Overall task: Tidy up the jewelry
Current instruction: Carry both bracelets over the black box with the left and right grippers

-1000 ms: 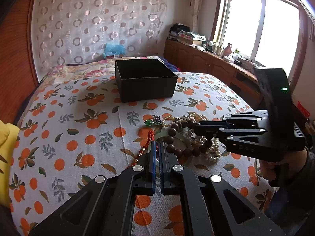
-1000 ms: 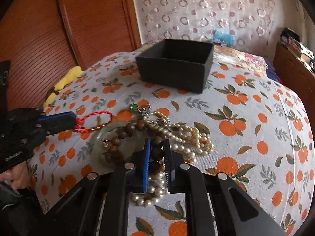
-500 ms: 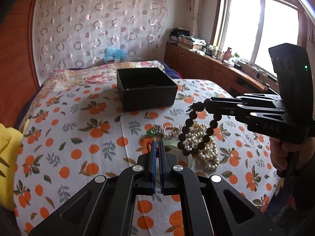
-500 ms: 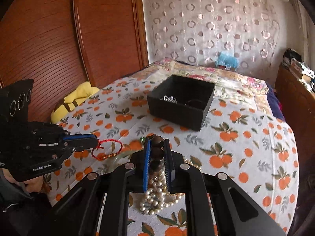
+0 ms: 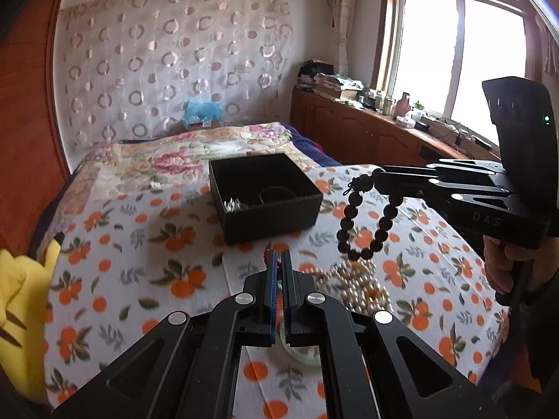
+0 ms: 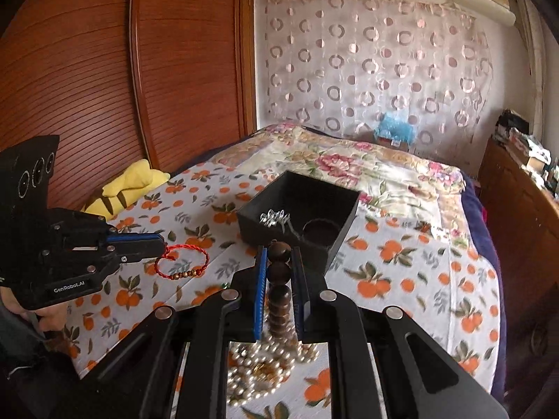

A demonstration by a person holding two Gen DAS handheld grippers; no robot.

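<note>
Here the bead bracelet, clamped in the closed right gripper, is hung just short of the box, nearer than the red cord bracelet pinched by the closed left gripper.

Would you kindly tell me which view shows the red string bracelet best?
The right wrist view: the red string bracelet hangs as a full loop from the left gripper, gold beads visible. The left wrist view shows only a red sliver between that gripper's fingers.

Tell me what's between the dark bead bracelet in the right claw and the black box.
Nothing: in the left wrist view the dark bead bracelet hangs from the right claw beside the black box, with only the orange-print bedsheet showing between them.
</note>
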